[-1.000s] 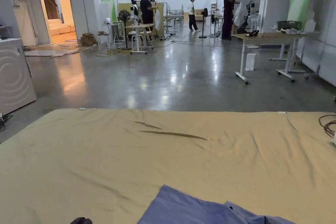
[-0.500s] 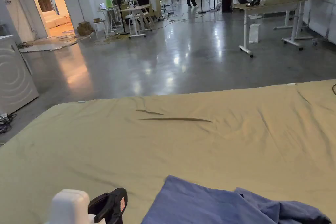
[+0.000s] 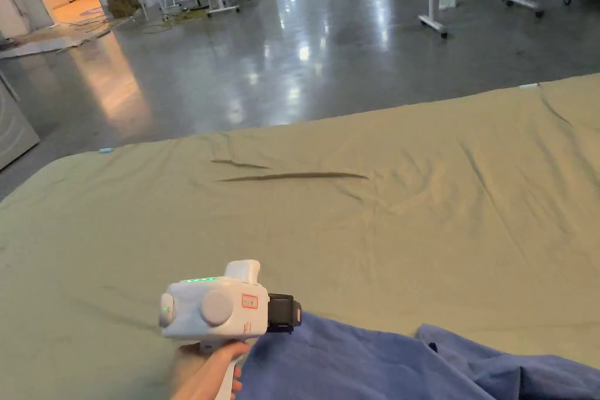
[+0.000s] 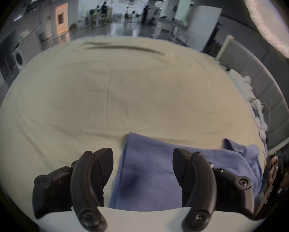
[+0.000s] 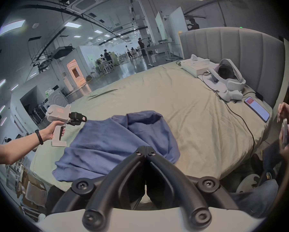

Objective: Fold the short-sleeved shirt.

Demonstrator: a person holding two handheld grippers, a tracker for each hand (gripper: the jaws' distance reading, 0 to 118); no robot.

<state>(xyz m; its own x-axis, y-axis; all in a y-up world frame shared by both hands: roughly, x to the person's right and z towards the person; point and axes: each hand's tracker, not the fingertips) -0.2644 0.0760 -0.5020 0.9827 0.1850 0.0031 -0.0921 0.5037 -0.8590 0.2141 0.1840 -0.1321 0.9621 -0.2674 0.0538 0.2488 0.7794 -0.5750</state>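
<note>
- The left gripper (image 4: 142, 158) hangs just above the near left edge of the blue shirt (image 4: 158, 172), jaws spread wide with nothing between them.
- The right gripper (image 5: 145, 149) has its jaws pressed together and empty, tips over the shirt's near edge.
- The shirt lies crumpled on the olive sheet (image 5: 182, 105), ahead of both grippers.

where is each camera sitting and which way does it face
Head view: from the person's head, angled down the bed toward the hall; left gripper and hand show.
Left gripper view: on that gripper, low over the blue shirt; own jaws apart.
Right gripper view: on the right gripper, back from the bed, facing the shirt; own jaws together, person's forearm shows.
All share shirt and bed.
</note>
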